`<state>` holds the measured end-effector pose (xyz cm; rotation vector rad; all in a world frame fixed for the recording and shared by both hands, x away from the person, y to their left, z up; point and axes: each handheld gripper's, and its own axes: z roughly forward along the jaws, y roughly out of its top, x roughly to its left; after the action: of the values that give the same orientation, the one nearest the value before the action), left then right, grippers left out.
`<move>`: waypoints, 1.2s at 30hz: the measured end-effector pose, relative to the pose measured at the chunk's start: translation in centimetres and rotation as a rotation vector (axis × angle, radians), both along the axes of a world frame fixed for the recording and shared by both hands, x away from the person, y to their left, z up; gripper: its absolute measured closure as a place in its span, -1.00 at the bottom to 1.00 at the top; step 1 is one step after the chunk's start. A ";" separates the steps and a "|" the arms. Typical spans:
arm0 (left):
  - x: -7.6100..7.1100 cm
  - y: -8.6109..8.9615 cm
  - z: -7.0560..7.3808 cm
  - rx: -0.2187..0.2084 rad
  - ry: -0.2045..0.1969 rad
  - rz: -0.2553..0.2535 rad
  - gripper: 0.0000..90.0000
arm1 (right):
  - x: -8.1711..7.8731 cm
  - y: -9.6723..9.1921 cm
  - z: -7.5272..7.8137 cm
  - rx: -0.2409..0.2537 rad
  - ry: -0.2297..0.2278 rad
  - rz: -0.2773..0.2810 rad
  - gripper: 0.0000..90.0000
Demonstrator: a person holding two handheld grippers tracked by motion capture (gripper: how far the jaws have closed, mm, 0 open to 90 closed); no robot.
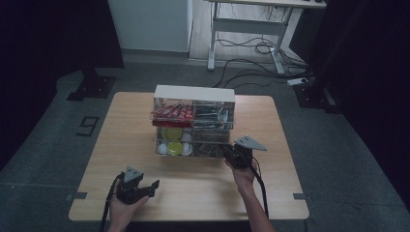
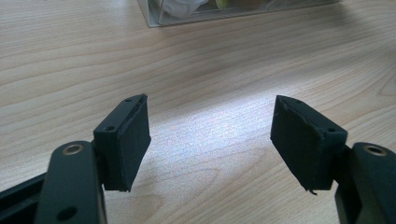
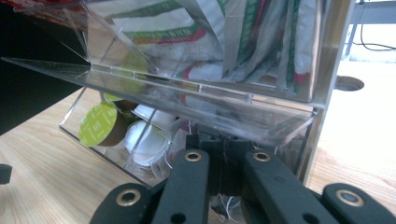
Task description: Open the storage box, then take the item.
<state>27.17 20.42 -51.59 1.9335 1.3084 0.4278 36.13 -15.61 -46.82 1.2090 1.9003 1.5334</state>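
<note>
Your right gripper (image 1: pixel 231 153) is clenched tight inside the lower right bin of the clear organizer (image 1: pixel 194 123) mid-table, jaws pinching something I can't make out; your left gripper (image 1: pixel 153 186) rests released near the front edge, nothing between its pads (image 2: pixel 133 140).

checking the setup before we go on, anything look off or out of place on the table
Nothing spilled or damaged. The clear organizer stands upright mid-table, packets and pods inside. The right tongs are shut inside its bottom right bin; the left tongs hang open over bare table.
</note>
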 end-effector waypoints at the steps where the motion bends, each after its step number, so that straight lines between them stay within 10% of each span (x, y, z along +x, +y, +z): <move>1: 0.0 0.0 0.0 0.000 0.000 0.000 -0.36 | 0.0 0.0 0.0 0.000 0.000 0.000 0.99; 36: 0.0 -0.7 -0.2 0.012 0.003 -0.016 -0.37 | 0.4 -0.3 0.9 0.082 -0.029 -0.015 0.99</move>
<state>27.17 19.76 -51.80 1.9540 1.2942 0.4254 36.53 -15.90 -45.96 1.2263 1.8214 1.6265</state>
